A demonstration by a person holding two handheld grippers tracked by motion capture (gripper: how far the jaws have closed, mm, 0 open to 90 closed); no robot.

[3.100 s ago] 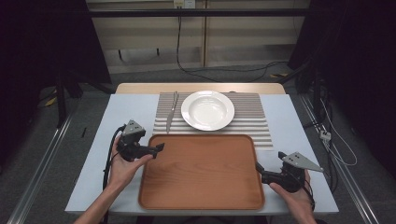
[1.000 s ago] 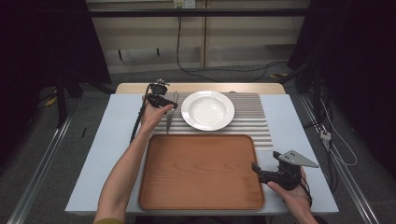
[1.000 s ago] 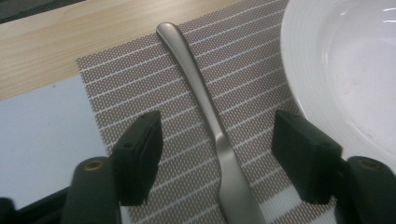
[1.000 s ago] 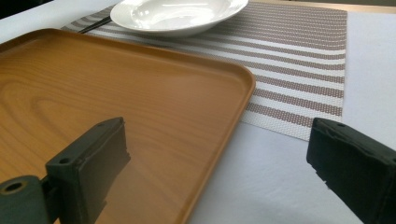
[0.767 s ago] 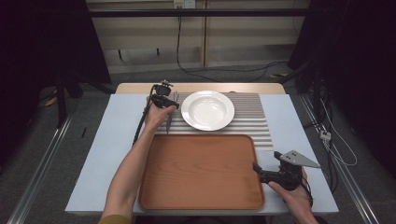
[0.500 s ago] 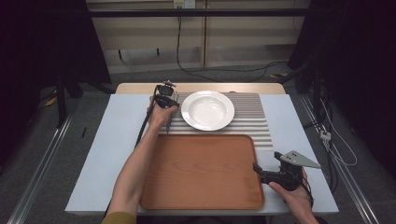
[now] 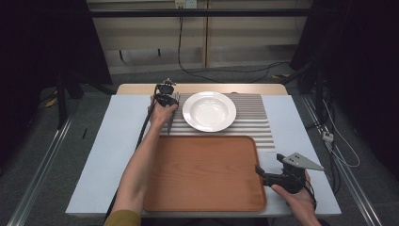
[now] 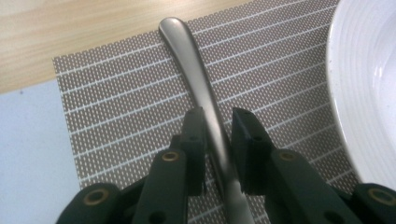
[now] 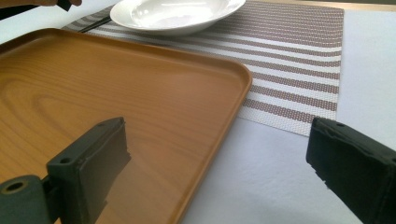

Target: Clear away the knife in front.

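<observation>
Though flat, fork handle-end far.

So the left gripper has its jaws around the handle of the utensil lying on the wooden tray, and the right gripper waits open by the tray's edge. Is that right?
Not quite. The utensil lies on the striped placemat beside the white plate, not on the wooden tray; the left gripper view shows it. The left gripper does have its jaws around the handle, having just been closing, and the right gripper waits open by the tray's edge.

White plate, brown wooden tray, brown mat with white stripes, silver fork, black tool.
</observation>
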